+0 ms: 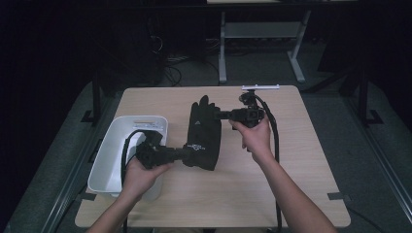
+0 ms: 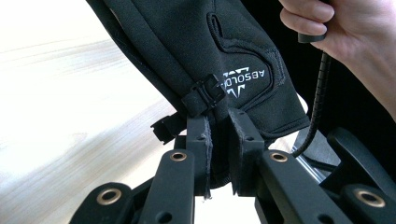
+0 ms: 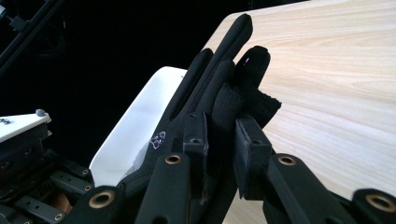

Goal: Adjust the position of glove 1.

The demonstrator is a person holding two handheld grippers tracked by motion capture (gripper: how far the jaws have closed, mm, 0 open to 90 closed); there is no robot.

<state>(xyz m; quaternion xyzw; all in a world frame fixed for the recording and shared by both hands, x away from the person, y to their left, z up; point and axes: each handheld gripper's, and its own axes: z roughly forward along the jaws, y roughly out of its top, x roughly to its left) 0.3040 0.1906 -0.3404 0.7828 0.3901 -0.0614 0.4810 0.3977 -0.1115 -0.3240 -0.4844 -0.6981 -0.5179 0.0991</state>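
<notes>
A black glove (image 1: 204, 131) with a white logo hangs stretched between both grippers over the wooden table (image 1: 272, 184). My left gripper (image 1: 187, 153) is shut on its cuff end, nearest the person. In the left gripper view the jaws (image 2: 218, 122) pinch the cuff beside a small black strap buckle (image 2: 203, 95), below the glove's (image 2: 233, 46) logo. My right gripper (image 1: 221, 115) comes in from the right and is shut on the glove's side near the thumb. In the right gripper view its jaws (image 3: 222, 123) clamp a fold of the glove (image 3: 224, 79), whose fingers point away.
A white plastic bin (image 1: 104, 160) stands at the table's left edge, under my left hand; it appears beyond the glove as the bin (image 3: 140, 126) in the right gripper view. A small white bar (image 1: 260, 87) lies at the table's far edge. Dark floor and desk legs lie beyond.
</notes>
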